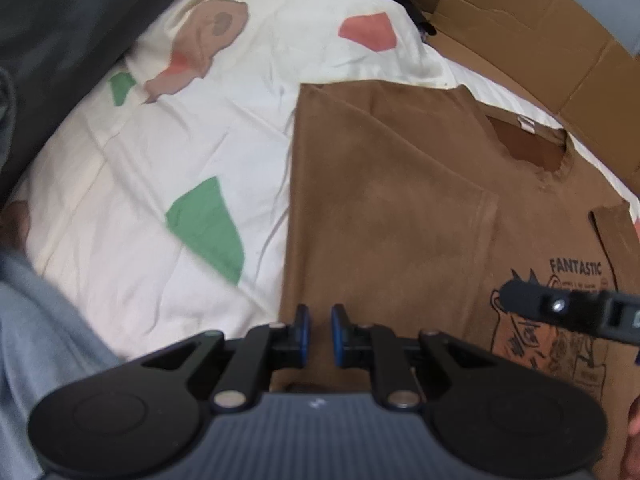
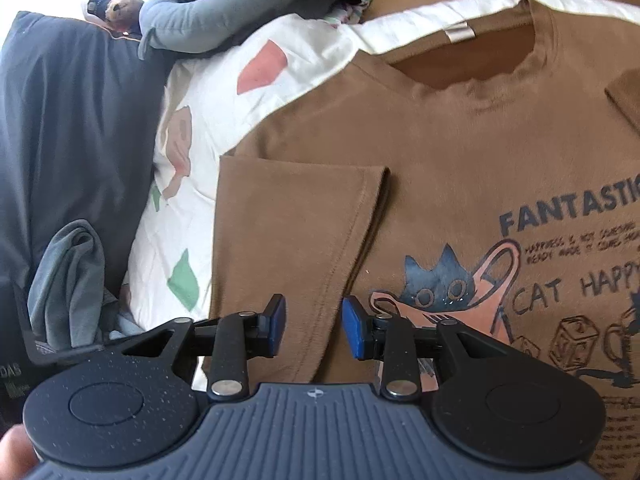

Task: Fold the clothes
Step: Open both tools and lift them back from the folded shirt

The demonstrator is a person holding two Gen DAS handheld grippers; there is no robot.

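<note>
Spread flat, print side up, on a cream quilted bedcover with green and coral patches [image 2: 192, 152]: a brown cotton T-shirt with a cat print and the word FANTASTIC [image 2: 460, 152], collar toward the far side, hem toward the near side, long axis running near to far. Already turned in over the chest: the left short sleeve [image 2: 296, 240], its cuff edge running near to far just left of the cat print. Beyond the collar, flattened brown cardboard [image 1: 520, 20]. Hovering directly above that folded sleeve, the right gripper [image 2: 314, 326], jaws apart, nothing between the blue pads. Over the shirt's left folded edge, the left gripper [image 1: 320, 334], jaws narrowly apart, empty, no cloth pinched. Judged nearer to the left side fold: the left gripper; likely next, a grasp along that edge toward the hem.
</note>
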